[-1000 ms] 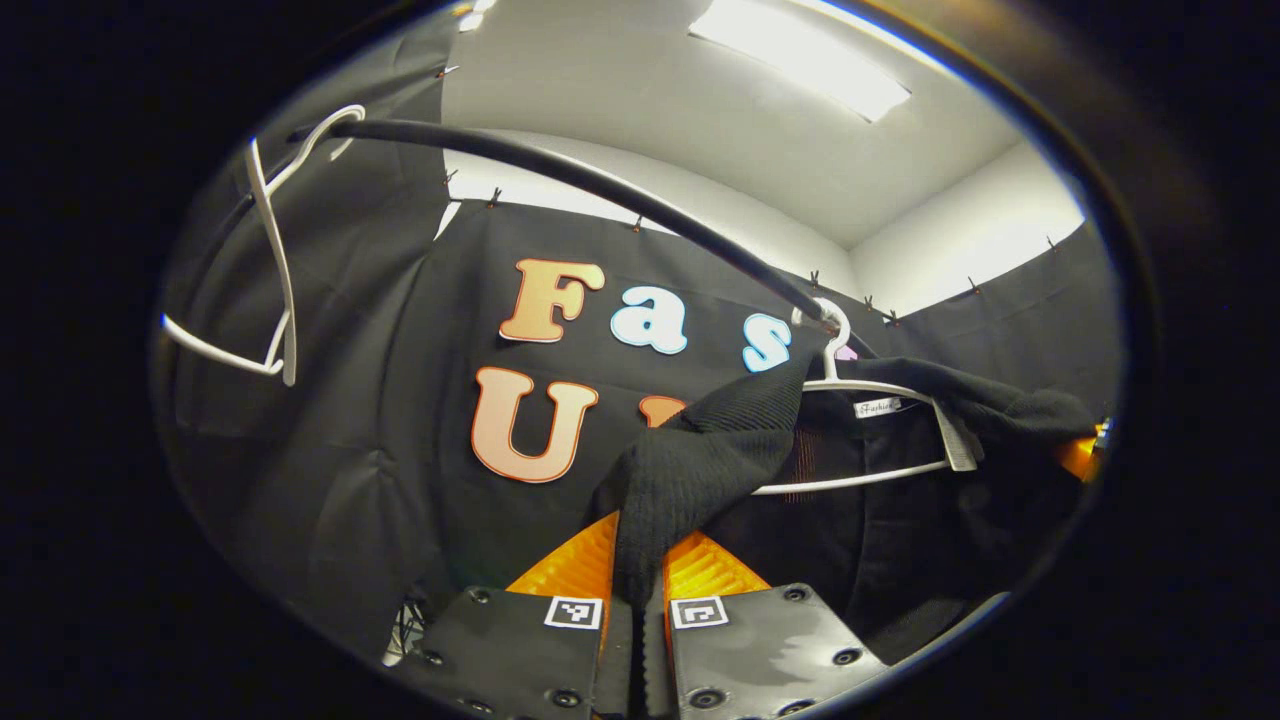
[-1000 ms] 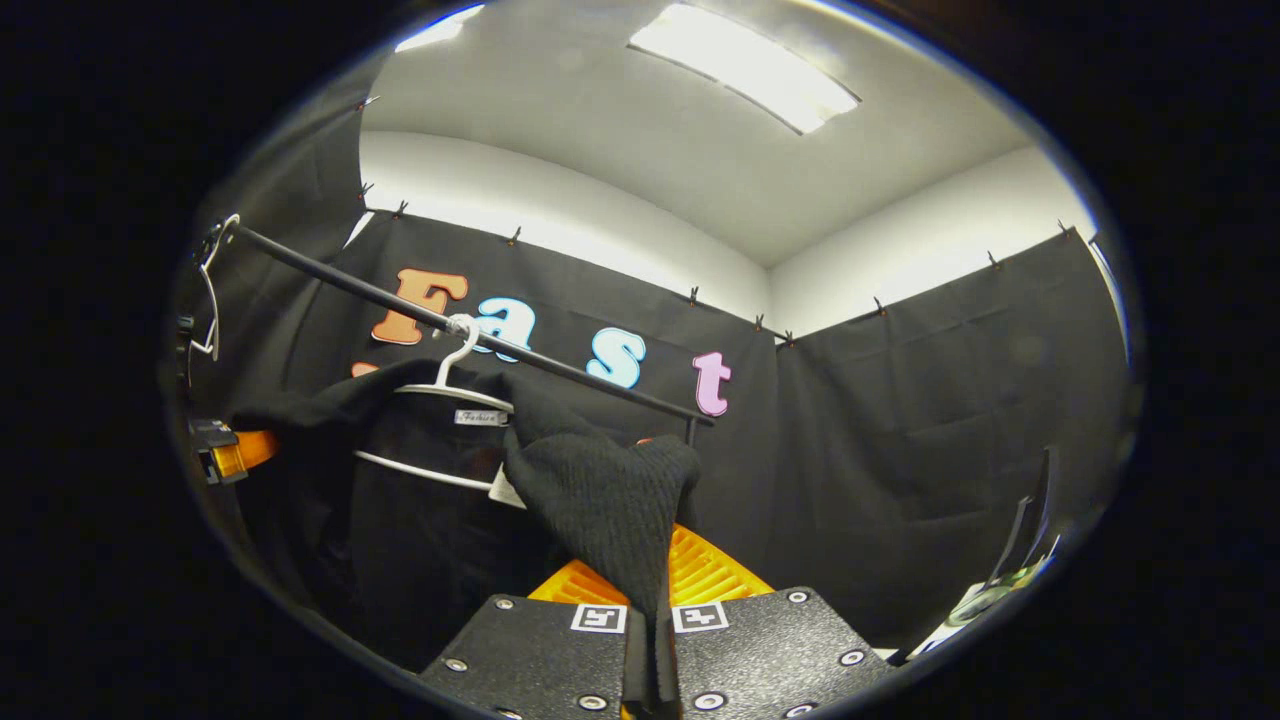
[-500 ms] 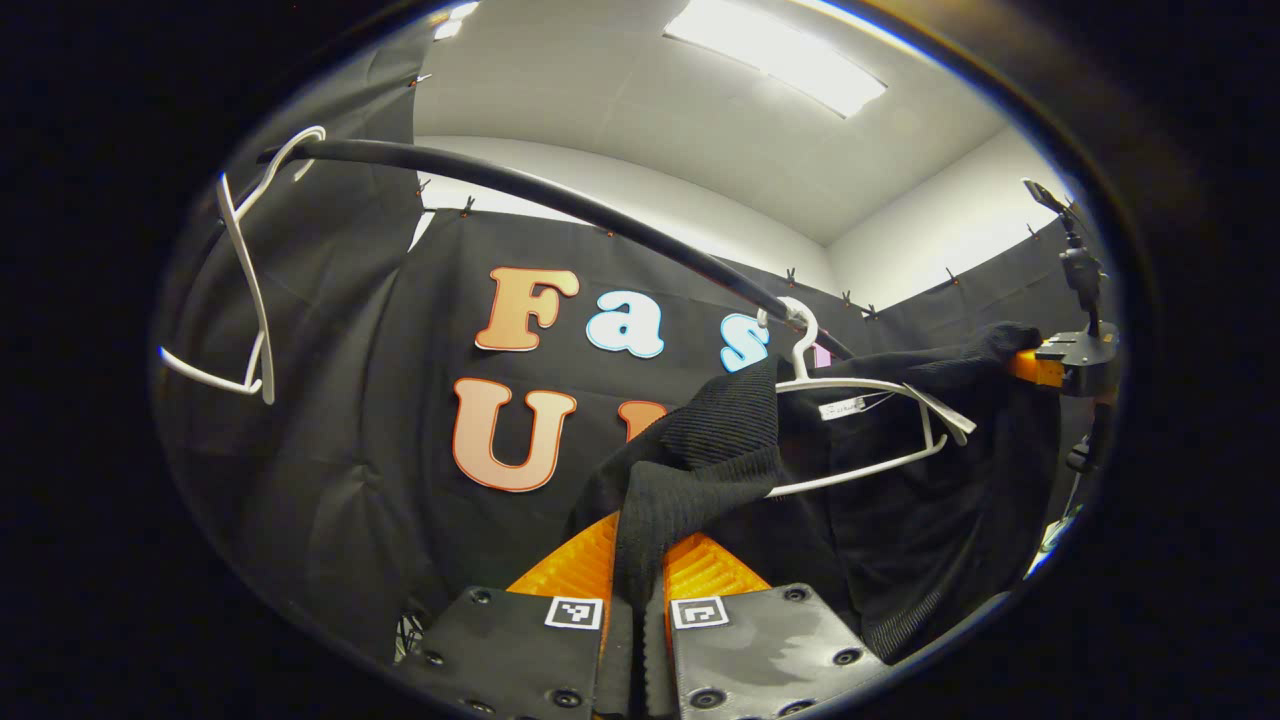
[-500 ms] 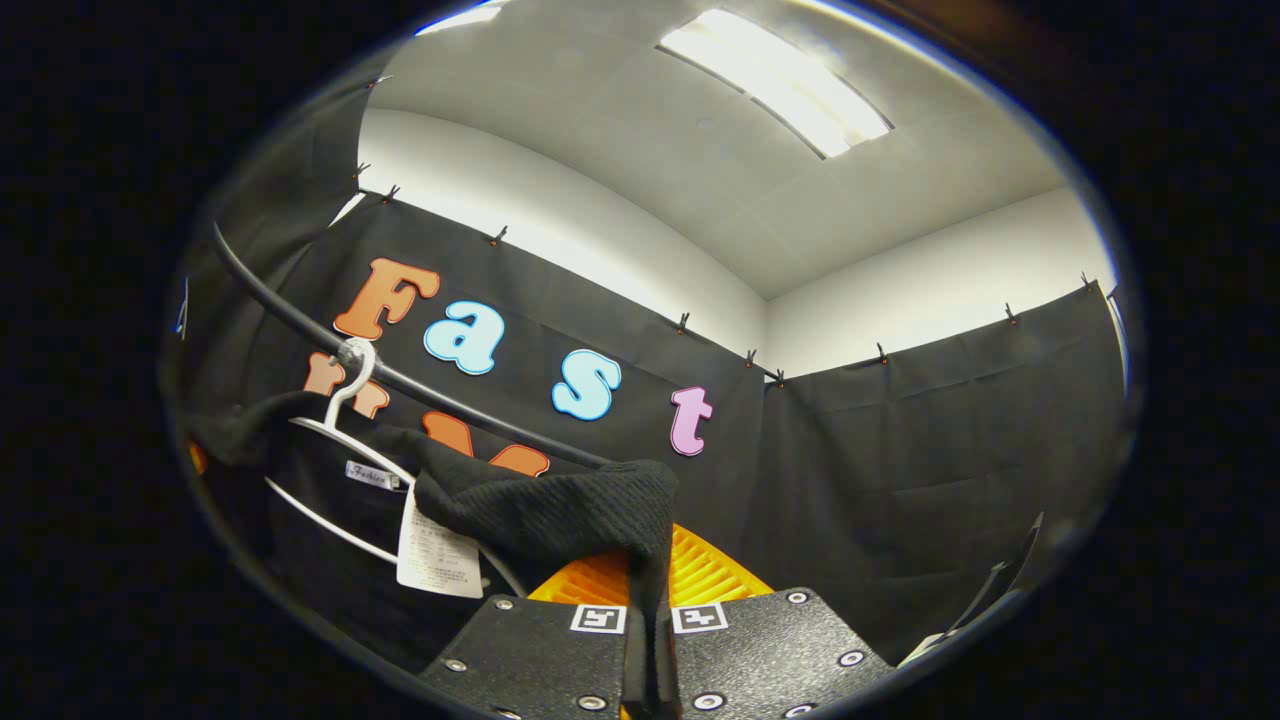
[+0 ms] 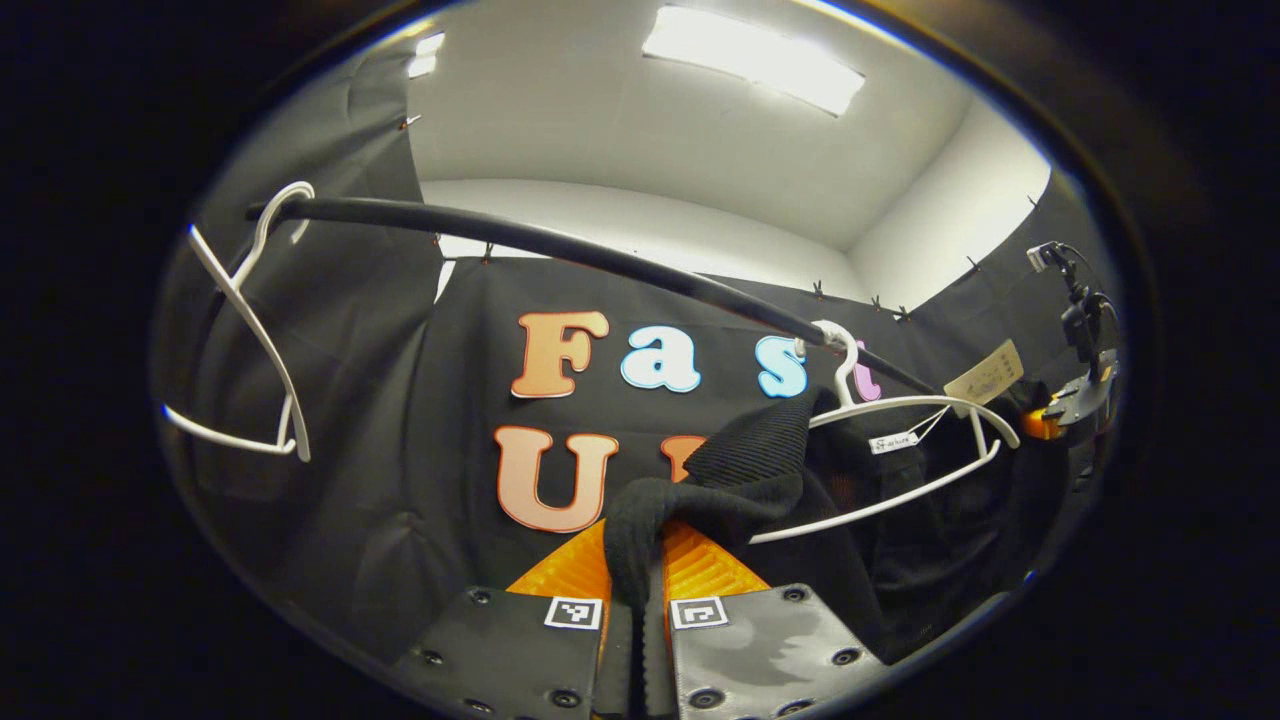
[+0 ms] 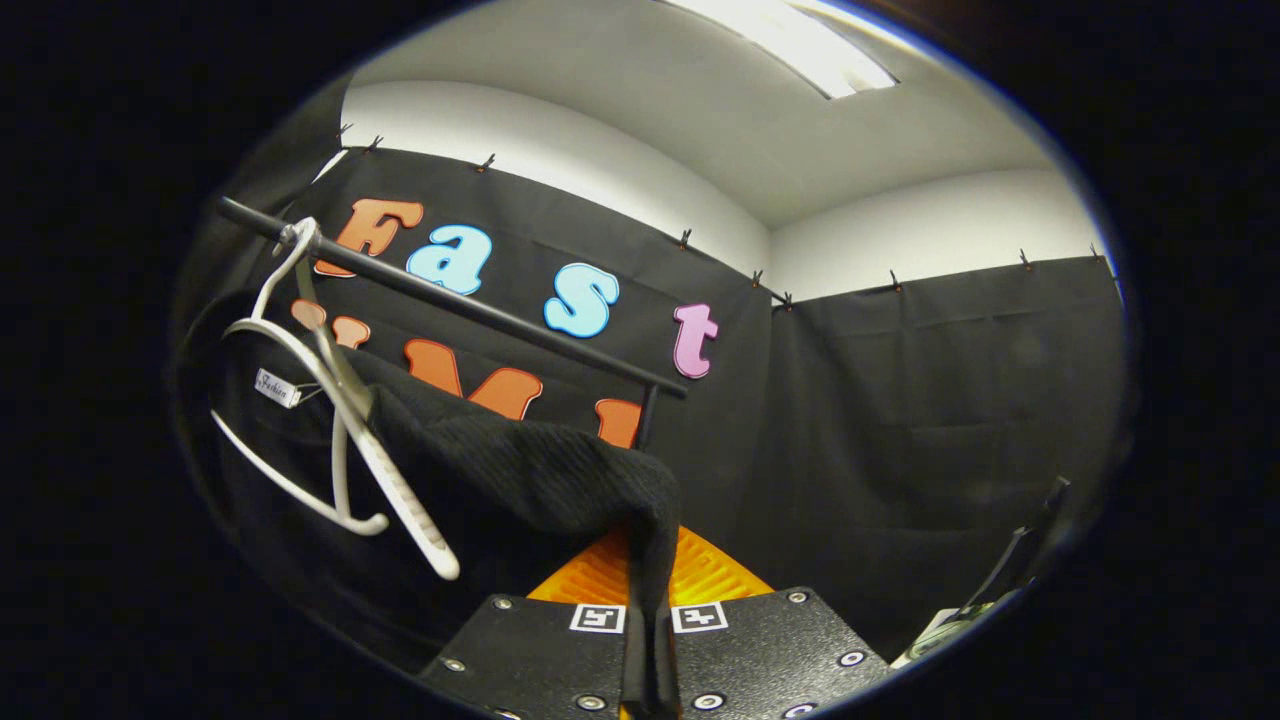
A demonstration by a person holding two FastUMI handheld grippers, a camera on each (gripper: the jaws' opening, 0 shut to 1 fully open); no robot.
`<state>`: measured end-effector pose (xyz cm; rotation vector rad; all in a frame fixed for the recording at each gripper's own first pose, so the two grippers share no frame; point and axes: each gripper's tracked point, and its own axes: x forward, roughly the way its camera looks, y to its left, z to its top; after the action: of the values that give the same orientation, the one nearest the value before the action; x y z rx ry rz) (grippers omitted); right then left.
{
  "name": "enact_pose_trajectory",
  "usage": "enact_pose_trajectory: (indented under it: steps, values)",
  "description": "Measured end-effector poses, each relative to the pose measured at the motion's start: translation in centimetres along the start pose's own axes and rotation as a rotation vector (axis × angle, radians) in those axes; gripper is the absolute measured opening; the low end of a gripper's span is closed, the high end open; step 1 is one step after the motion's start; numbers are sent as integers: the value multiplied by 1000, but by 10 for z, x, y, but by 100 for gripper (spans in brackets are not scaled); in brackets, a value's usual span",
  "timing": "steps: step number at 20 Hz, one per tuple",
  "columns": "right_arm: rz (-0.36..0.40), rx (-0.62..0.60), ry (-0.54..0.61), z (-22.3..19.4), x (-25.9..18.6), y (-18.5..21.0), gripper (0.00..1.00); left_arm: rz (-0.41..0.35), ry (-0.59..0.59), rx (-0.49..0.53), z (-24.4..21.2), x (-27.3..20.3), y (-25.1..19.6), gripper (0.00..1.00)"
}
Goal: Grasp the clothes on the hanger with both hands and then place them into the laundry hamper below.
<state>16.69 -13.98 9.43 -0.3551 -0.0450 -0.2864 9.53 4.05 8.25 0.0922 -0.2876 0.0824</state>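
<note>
The black ribbed knit garment (image 5: 720, 480) is pinched in both sets of jaws: the left gripper (image 5: 640, 600) is clamped on one bunched shoulder fold, the right gripper (image 6: 650, 600) on the other (image 6: 560, 480). Over the last second the right shoulder has slid off the white plastic hanger (image 6: 340, 430), whose bare arm now sticks out past the cloth in the right gripper view, and the hanger has tipped on the black clothes rail (image 5: 560, 250). The left shoulder looks nearly free too, so the lift-off step seems close to done, with the drop into the hamper ahead. Both grippers point upward toward the ceiling, held just below the rail, with the garment's body hanging between them. A second white hanger (image 5: 250, 340) hangs bare farther along the rail.
</note>
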Motion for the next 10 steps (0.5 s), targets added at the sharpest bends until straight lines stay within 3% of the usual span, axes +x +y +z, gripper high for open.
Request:
enact_pose_trajectory:
  steps: [5, 10]
  values:
    - [82, 81, 32, -26, -25, 42, 2, 80, -86, 134, 23, 18, 18, 11]
    - [132, 113, 34, -35, -39, 72, 3, 164, -68, 129, 22, 44, 40, 11]
